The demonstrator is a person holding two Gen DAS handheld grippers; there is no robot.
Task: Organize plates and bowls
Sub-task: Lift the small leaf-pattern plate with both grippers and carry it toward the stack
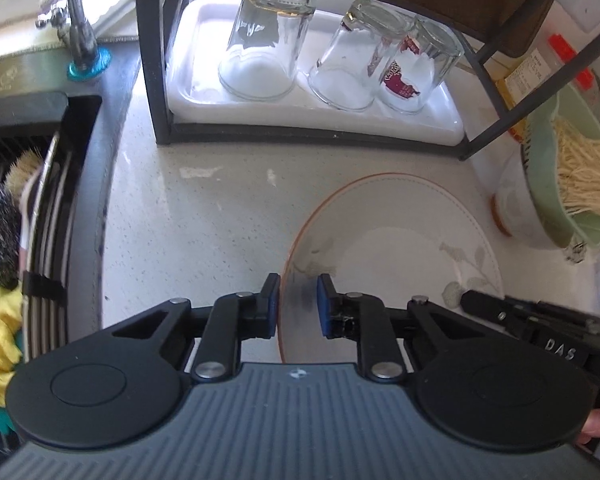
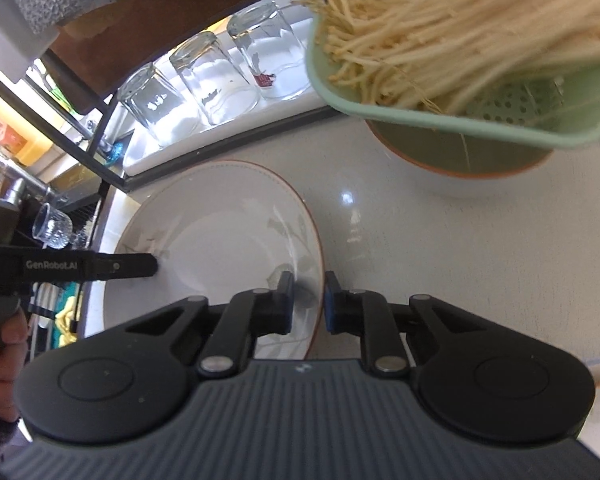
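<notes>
While the round white plate with the thin orange rim and grey leaf print (image 1: 384,236) lies flat on the pale speckled countertop (image 1: 204,216), both grippers straddle its edge from opposite sides. At the left gripper (image 1: 298,304) the rim runs between the blue pads with a narrow gap to spare; whether either pad touches it I cannot tell. At the right gripper (image 2: 309,302) the fingers also stand narrowly apart, the rim passing between them, one finger over the plate and one outside it. Neither looks clamped yet. To lift well, I'd judge both should close squarely on the rim together and rise level, so the plate doesn't tip or slide. Just beyond stands a white orange-rimmed bowl (image 2: 456,168) carrying a pale green colander of enoki mushrooms (image 2: 480,52); behind, three upturned clear glasses (image 1: 332,48) sit on a white tray (image 1: 188,92) within a black rack.
</notes>
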